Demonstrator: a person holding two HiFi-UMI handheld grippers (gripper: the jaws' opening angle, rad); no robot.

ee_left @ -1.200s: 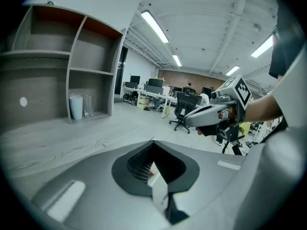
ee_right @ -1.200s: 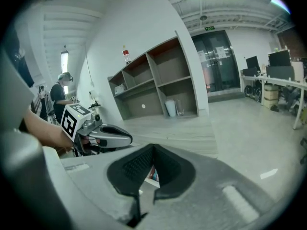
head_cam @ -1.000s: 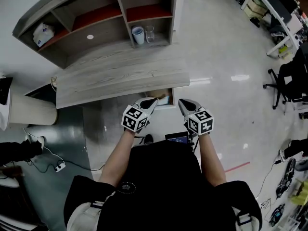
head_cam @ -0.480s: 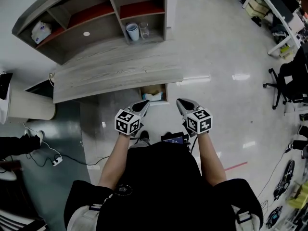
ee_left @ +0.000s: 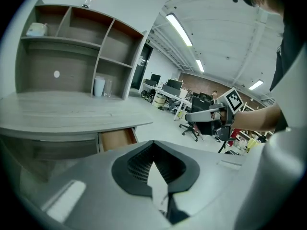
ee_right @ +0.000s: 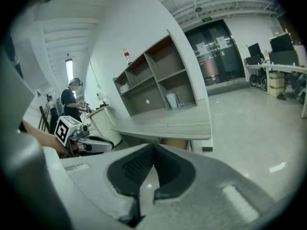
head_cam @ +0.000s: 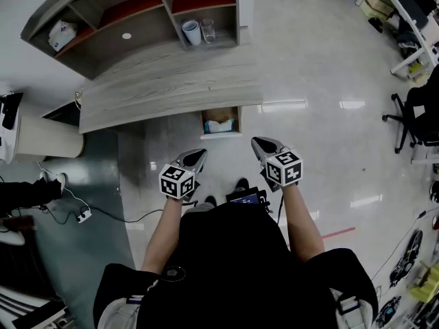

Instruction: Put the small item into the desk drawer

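The desk drawer (head_cam: 220,121) stands pulled out under the front edge of the grey wooden desk (head_cam: 164,88). A small blue-and-white item (head_cam: 219,125) lies inside it. My left gripper (head_cam: 195,157) hangs shut and empty in front of the drawer, a little to its left and apart from it. My right gripper (head_cam: 263,145) is level with it to the right, jaws together, holding nothing. In the left gripper view the drawer (ee_left: 117,139) shows as a brown box beyond the closed jaws (ee_left: 153,145). The right gripper view shows the desk (ee_right: 168,123) past the closed jaws (ee_right: 153,148).
A shelf unit (head_cam: 137,19) on the desk holds a white cup (head_cam: 191,31), a glass (head_cam: 208,29) and a white packet (head_cam: 62,33). A round white stand (head_cam: 38,142) is at the left, a cable with a plug strip (head_cam: 84,216) on the floor, office chairs (head_cam: 411,115) at the right.
Both grippers have drawn back from the drawer toward the person, the left one farther. The open drawer with the item in it now shows in full.
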